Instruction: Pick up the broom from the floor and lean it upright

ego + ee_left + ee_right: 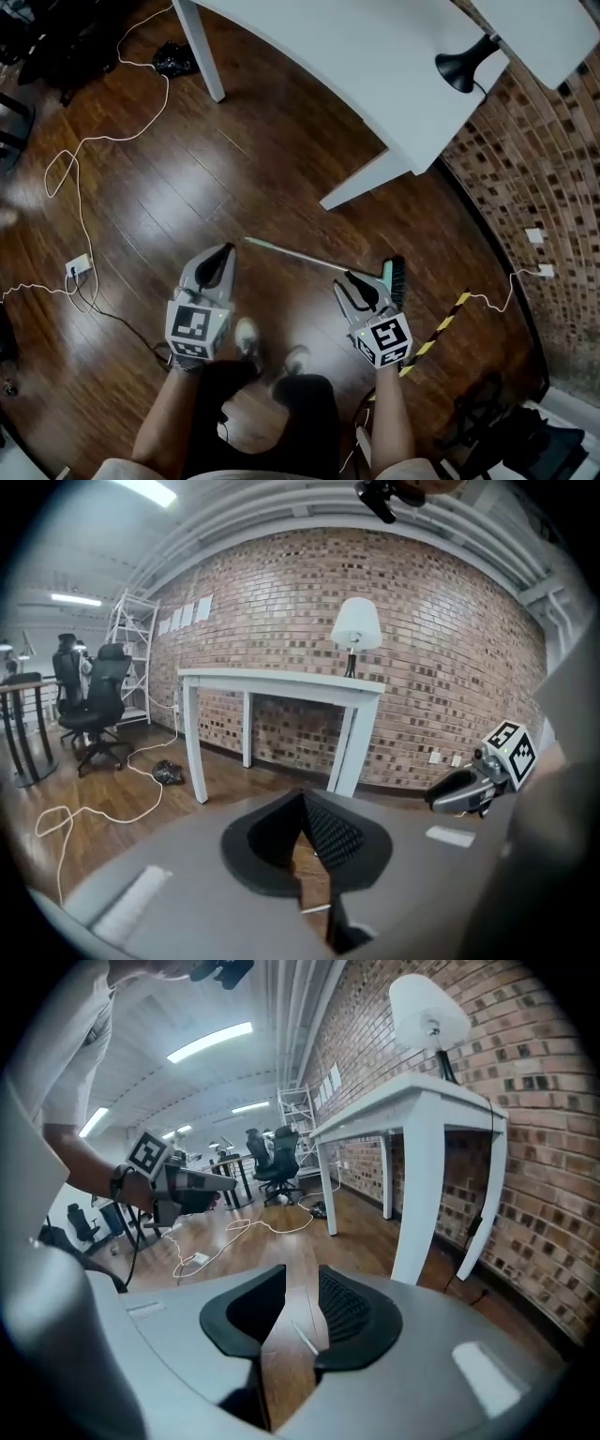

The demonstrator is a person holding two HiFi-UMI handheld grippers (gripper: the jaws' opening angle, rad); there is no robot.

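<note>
The broom (309, 256) lies flat on the wooden floor, its pale green handle running from the middle toward the right and its dark brush head (397, 279) near the brick wall. Seen from the head camera, my right gripper (349, 278) hovers over the handle close to the brush end, jaws open and empty. A thin pale strip of the handle (305, 1335) shows on the floor between them in the right gripper view. My left gripper (225, 251) hangs left of the handle's free end, fingertips together, holding nothing.
A white table (375, 56) with a black lamp (464, 66) stands beyond the broom, one leg (361, 183) close to it. A brick wall (525, 169) is at the right. A white cable (84, 187) and power strip (77, 267) lie left. Striped tape (441, 328) and the person's shoes (248, 337) are near.
</note>
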